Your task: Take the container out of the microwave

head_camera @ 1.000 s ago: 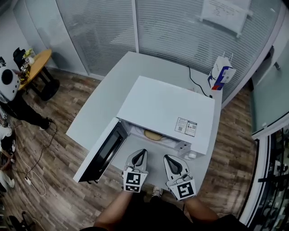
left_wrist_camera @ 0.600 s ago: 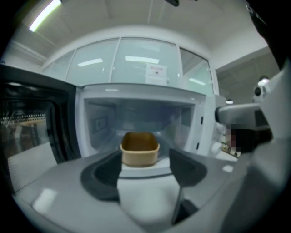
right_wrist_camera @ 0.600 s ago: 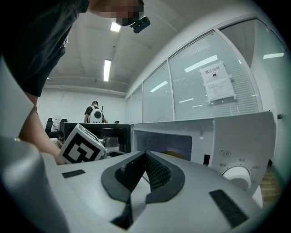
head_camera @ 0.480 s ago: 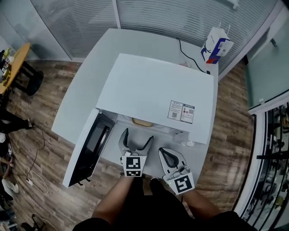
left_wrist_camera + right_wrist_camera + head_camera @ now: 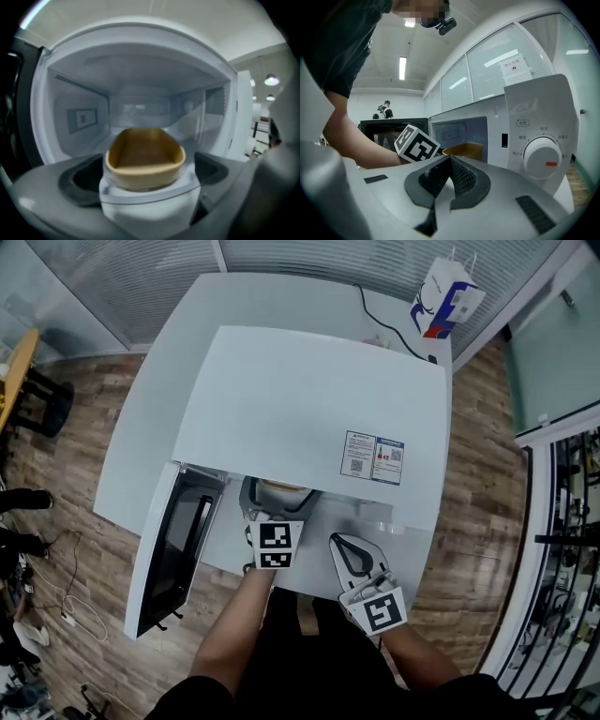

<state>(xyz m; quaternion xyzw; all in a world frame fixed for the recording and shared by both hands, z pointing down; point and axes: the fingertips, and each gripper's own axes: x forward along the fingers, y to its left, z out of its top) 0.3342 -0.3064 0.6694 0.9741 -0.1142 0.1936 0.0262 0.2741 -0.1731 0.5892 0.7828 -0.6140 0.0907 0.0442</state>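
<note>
A tan open container sits inside the white microwave, just behind the opening. The microwave door hangs open to the left. My left gripper reaches into the opening. Its jaws are opening wide on either side of the container, and the pads stand clear of it. From above, the container peeks out under the microwave's front edge between those jaws of the left gripper. My right gripper hovers shut and empty in front of the control panel, right of the left one.
The microwave stands on a white table, with a power cord and a white paper bag at the back right. The control dial is right of the cavity. Wooden floor surrounds the table, with glass walls behind it.
The left gripper went forward and down to the microwave's opening and its jaws spread from shut to wide. The right gripper sank a little and stayed shut.
</note>
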